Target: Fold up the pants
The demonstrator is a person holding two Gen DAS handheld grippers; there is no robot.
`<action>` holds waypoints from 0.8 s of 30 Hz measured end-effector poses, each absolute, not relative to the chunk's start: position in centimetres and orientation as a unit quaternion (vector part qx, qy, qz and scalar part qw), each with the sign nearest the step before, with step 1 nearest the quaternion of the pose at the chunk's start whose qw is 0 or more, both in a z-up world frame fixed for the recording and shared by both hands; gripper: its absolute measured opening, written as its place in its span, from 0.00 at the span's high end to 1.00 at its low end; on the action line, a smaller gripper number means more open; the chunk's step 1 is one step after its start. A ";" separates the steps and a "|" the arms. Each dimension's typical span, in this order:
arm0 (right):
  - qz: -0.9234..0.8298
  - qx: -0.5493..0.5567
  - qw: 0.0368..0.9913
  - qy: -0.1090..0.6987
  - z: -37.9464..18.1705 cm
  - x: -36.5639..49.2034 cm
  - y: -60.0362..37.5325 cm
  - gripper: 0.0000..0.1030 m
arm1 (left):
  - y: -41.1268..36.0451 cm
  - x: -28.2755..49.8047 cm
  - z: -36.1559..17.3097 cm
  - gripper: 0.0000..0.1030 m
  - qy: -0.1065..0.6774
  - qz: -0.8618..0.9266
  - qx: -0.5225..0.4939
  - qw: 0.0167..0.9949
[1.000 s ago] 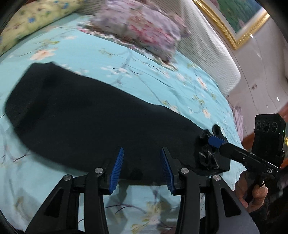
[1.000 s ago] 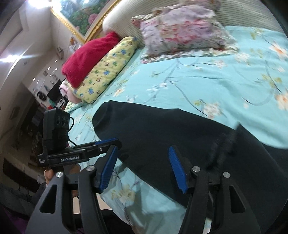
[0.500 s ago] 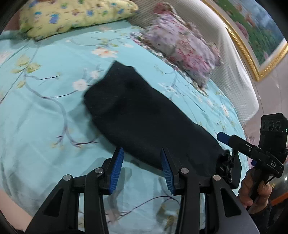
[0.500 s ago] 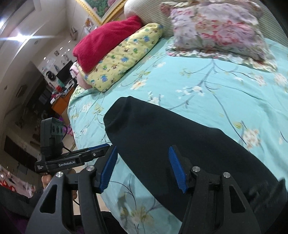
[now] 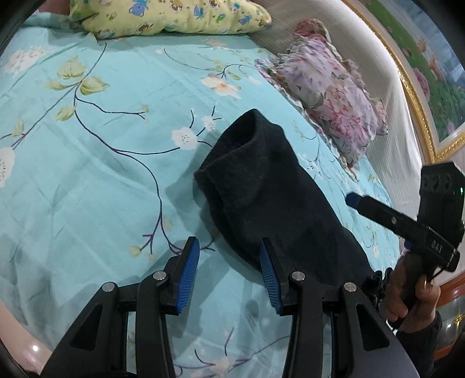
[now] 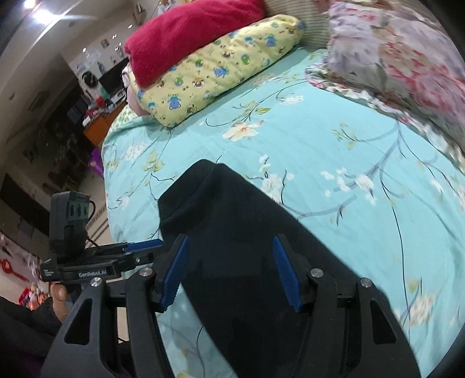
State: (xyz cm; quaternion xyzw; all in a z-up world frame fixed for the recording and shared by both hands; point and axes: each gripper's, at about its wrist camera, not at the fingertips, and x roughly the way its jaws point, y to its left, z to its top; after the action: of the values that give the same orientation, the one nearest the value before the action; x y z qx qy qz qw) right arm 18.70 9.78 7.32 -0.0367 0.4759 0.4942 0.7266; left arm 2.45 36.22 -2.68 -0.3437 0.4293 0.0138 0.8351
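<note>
Left wrist view: black pants [image 5: 270, 200], one item, lying on the bed [image 5: 87, 174] as a long narrow strip running away ahead of the left gripper [image 5: 229, 273]. Its fingers [image 5: 187, 274] are released, spread apart, nothing between them; the right-hand finger sits just over the strip's near edge, the left-hand finger over bare sheet.

Right gripper [image 5: 353, 200]: off to the right of the left fingers, past the strip's far side. In its own view the right gripper [image 6: 229, 276] is likewise released, holding nothing, the dark cloth lying ahead of and between its fingers.

Far end of the pants [image 6: 197, 186]: rounded, slightly raised, apparently layered.

Bedding beyond the fingers: yellow pillow [image 5: 174, 14], floral pillow [image 5: 328, 87], red blanket [image 6: 189, 32].

Progress, as judged: the lengthwise fold appears made, leg over leg. Crosswise folds into a compact bundle are left; no end is gripped yet.
</note>
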 end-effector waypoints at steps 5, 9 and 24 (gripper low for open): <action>0.505 -0.064 0.712 0.483 6.5 20.4 12.2 0.41 | 36.7 3.5 -3.2 0.58 0.429 0.013 -0.352 0.832; 0.523 -0.077 0.696 0.487 6.0 21.5 14.0 0.41 | 37.0 4.1 -3.4 0.58 0.425 0.016 -0.358 0.832; 0.554 -0.117 0.635 0.525 3.0 24.1 19.9 0.47 | 38.0 6.0 -4.4 0.60 0.416 0.010 -0.396 0.818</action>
State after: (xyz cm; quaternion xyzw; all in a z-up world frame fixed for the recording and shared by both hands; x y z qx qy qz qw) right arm 24.09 19.91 3.02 -0.1168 0.5250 0.5542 0.6353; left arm 5.99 37.96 -4.35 -0.3961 0.4164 0.0098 0.8183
